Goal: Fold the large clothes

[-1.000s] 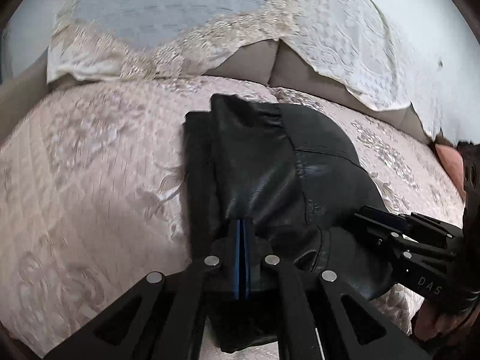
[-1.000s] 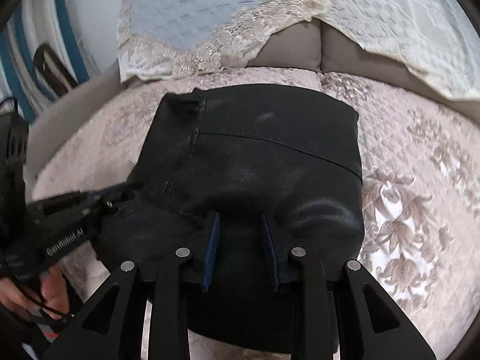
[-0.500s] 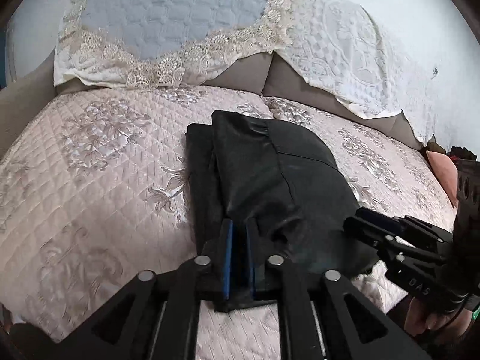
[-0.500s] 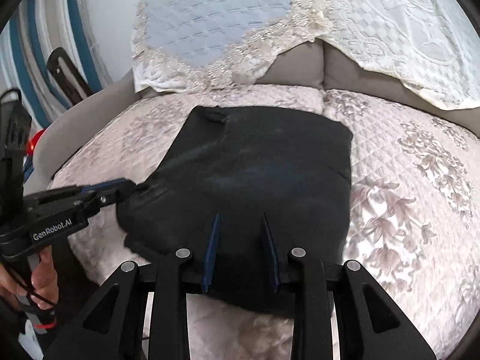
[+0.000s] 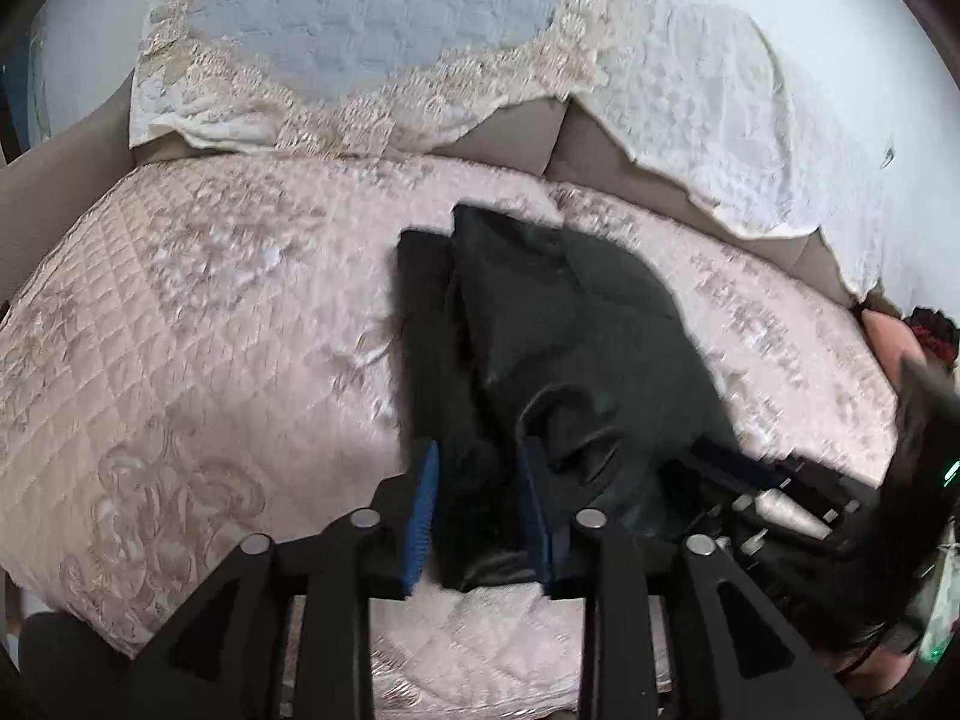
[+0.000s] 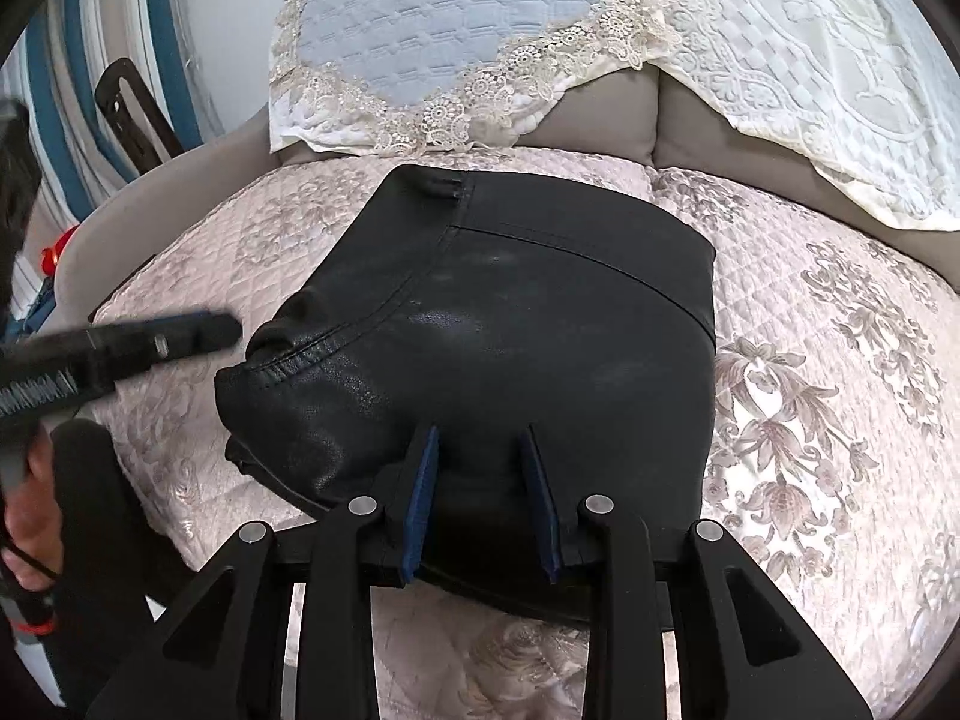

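- The black leather-look garment point(image 6: 510, 372) is lying folded into a thick bundle on the pale pink quilted sofa cover with the floral stitching point(image 6: 840, 360), roughly mid-seat, with its stitched seam and waistband edge facing up.
- In the left wrist view the same garment point(image 5: 540, 330) looks lumpier, with a narrower folded strip showing along its left side.
- Left gripper point(image 5: 480, 510): jaws are opening right now, blue pads parted. The near edge of the garment sits in the gap, but the pads aren't pressing on it as far as I can see.
- Right gripper point(image 6: 483, 498): jaws partly apart and hanging over the near edge of the bundle. The fabric runs under and between the pads, and I honestly can't tell if they're pinching it or just hovering.
- In the right view the left gripper comes in blurred from the left, with its tip just short of the garment's left edge and a hand point(image 6: 27, 516) on the handle.
- Behind the seat, a blue quilted throw with cream lace trim point(image 6: 450, 30) and a white lace cloth point(image 6: 810, 60) hang over the grey backrest cushions point(image 6: 630, 102).
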### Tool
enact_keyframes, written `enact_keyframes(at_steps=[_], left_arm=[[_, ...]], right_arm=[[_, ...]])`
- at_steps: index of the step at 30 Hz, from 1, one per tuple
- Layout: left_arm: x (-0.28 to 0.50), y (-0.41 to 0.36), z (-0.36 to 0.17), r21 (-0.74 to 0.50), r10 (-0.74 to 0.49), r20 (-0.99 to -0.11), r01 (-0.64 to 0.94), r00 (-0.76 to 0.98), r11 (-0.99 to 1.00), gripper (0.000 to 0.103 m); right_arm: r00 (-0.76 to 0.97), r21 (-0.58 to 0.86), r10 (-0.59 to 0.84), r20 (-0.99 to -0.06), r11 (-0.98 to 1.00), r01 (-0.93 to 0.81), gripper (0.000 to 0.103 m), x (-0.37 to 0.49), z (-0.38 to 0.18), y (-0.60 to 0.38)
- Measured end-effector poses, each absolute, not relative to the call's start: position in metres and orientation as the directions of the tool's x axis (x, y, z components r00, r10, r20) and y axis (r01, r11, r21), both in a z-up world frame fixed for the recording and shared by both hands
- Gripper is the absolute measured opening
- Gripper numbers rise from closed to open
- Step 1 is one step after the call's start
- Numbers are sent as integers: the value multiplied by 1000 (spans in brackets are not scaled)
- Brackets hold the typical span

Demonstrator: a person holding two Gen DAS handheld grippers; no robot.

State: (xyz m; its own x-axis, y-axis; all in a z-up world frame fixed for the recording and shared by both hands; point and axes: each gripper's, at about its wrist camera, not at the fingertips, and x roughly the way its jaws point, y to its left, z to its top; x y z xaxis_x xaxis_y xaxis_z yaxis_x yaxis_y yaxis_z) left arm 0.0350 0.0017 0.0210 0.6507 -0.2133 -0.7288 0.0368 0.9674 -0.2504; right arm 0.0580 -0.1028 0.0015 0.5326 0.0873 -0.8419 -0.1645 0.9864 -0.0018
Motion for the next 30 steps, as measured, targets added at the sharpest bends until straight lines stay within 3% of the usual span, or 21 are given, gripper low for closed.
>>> enact_keyframes(at_steps=[3,5,12,18,23,28,30], left_arm=[[46,-3,36,-261,-233,-691,64,685,963,59],[61,-4,36,-281,-263,-679,88,685,956,60],[115,8,3,-333,-293,-736,50,611,942,61],[126,27,-29,-424,-351,-747,3,564,906,76],[130,29,-43,-476,-403,-732,12,550,880,77],[138,25,-47,-497,-442,-721,45,533,866,69],[138,25,-45,-495,-442,-721,51,533,868,59]], right_arm=[[528,3,91,-844,986,-164,38,60,4,-104],[533,22,96,-840,989,-144,50,62,11,-113],[583,140,107,-805,990,11,64,76,23,-179],[496,338,236,-836,933,126,64,106,-16,-229],[465,465,364,-807,877,121,64,122,-36,-234],[460,506,396,-795,851,141,62,131,-45,-234],[458,503,396,-796,853,137,46,133,-42,-232]])
